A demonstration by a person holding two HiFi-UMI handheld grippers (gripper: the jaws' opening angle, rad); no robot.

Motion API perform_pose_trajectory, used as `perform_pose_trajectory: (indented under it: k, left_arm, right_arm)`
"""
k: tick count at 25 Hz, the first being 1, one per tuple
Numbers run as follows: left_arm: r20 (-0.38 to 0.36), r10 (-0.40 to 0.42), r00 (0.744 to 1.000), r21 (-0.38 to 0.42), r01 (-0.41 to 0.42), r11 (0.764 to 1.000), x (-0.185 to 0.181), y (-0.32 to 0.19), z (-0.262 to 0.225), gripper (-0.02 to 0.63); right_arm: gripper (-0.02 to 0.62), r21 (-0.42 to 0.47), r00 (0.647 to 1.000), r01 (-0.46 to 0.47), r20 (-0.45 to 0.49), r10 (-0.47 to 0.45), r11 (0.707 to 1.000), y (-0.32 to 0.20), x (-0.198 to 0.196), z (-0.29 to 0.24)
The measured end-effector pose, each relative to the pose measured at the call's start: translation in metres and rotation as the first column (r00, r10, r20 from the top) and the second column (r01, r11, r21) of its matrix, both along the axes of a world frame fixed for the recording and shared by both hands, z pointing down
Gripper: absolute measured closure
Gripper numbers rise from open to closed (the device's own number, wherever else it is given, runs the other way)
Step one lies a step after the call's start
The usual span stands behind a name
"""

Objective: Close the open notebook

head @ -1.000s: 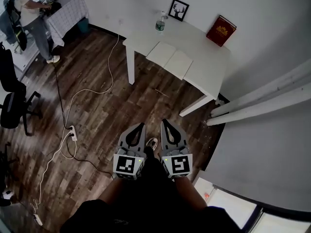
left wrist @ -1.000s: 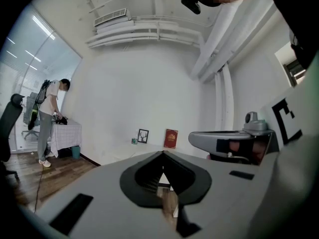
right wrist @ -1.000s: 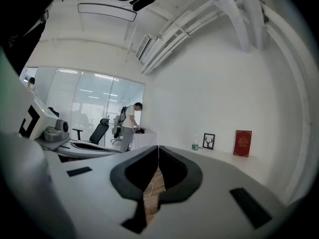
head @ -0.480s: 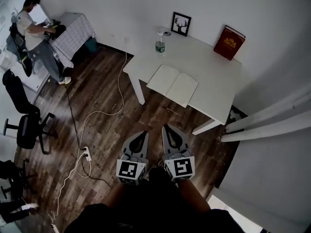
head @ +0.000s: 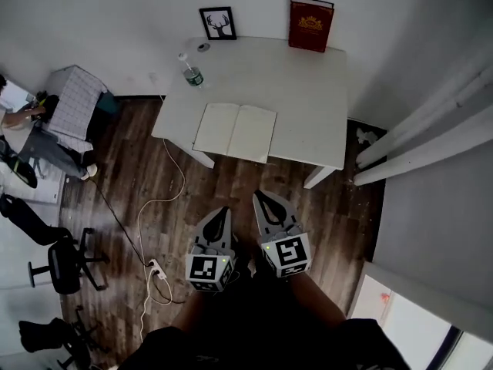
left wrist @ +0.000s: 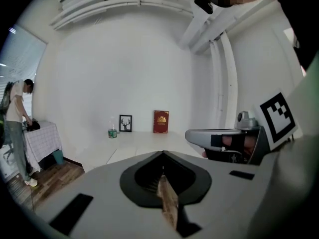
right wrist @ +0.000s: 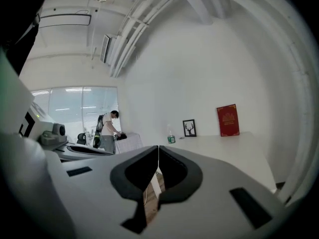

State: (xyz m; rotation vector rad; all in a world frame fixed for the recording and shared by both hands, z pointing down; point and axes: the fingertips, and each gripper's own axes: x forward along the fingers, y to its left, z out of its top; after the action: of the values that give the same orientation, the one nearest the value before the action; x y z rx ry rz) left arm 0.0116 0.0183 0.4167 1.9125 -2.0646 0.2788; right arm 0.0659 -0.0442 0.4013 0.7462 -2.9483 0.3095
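Note:
An open notebook [head: 234, 132] with blank white pages lies flat near the front edge of a white table [head: 308, 106]. Both grippers hang side by side over the wooden floor, well short of the table. The left gripper [head: 224, 210] has its jaws together with nothing between them, and the right gripper [head: 259, 196] is likewise shut and empty. In the left gripper view the left gripper [left wrist: 162, 153] points at the table [left wrist: 144, 141], and the notebook shows only as pale pages. The right gripper view shows the right gripper [right wrist: 158, 147] shut.
On the table stand a water bottle [head: 192, 72], a framed deer picture [head: 218, 23] and a red book [head: 310, 24] against the wall. A white cable [head: 166, 199] and power strip [head: 156, 270] lie on the floor. A person [head: 19, 129] stands at far left; office chair [head: 65, 264].
The head view has swung: the table and notebook now sit squarer and closer ahead of the grippers. Both grippers stayed shut, side by side.

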Motion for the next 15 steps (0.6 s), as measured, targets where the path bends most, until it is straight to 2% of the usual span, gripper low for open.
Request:
perform_pose_trajectory:
  k: [7,15]
  left_arm:
    - [-0.032,0.112,0.993,-0.014,-0.113,0.994,-0.008,-0.043,0.023,0.603]
    - [-0.075,0.258,0.963,-0.082,-0.264,0.961,-0.031,-0.087,0.054,0.603]
  right_arm:
    - [0.572,-0.034,0.995,-0.090,-0.049,0.089,0.995,-0.026,-0.002,0.029]
    - [0.572,-0.121,0.971,-0.223,-0.113,0.210,0.967,-0.067,-0.022,0.060]
